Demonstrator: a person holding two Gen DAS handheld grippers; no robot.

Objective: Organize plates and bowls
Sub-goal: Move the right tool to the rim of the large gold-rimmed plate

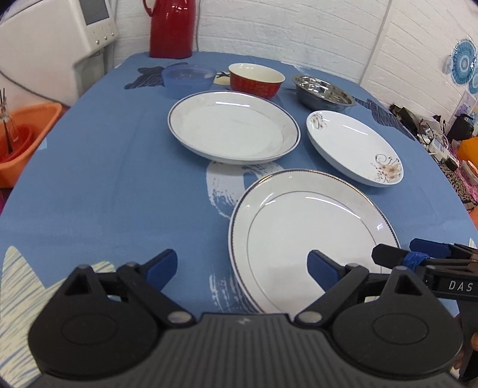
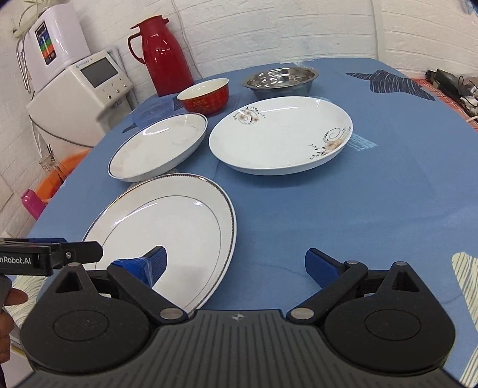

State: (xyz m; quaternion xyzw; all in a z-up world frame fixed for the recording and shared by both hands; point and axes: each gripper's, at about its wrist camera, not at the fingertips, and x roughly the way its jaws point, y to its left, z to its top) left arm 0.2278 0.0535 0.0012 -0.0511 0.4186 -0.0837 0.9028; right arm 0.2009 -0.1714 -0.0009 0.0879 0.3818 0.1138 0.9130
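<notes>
Three white plates lie on the blue tablecloth (image 1: 104, 179). The gold-rimmed plate (image 1: 310, 235) (image 2: 167, 226) is nearest. Behind it sit a blue-rimmed deep plate (image 1: 233, 128) (image 2: 158, 146) and a flower-patterned plate (image 1: 355, 146) (image 2: 280, 134). At the back stand a blue plastic bowl (image 1: 188, 79), a red bowl (image 1: 255, 79) (image 2: 206, 95) and a steel bowl (image 1: 322, 92) (image 2: 280, 79). My left gripper (image 1: 242, 265) is open, its right finger over the near plate's left part. My right gripper (image 2: 237, 264) is open, its left finger over that plate's right part. Neither holds anything.
A red thermos jug (image 1: 171, 27) (image 2: 165, 56) stands at the table's far edge. A white appliance (image 2: 89, 86) and an orange basin (image 1: 27, 140) are off the table's left side. Small clutter (image 1: 433, 131) lies beyond the right edge.
</notes>
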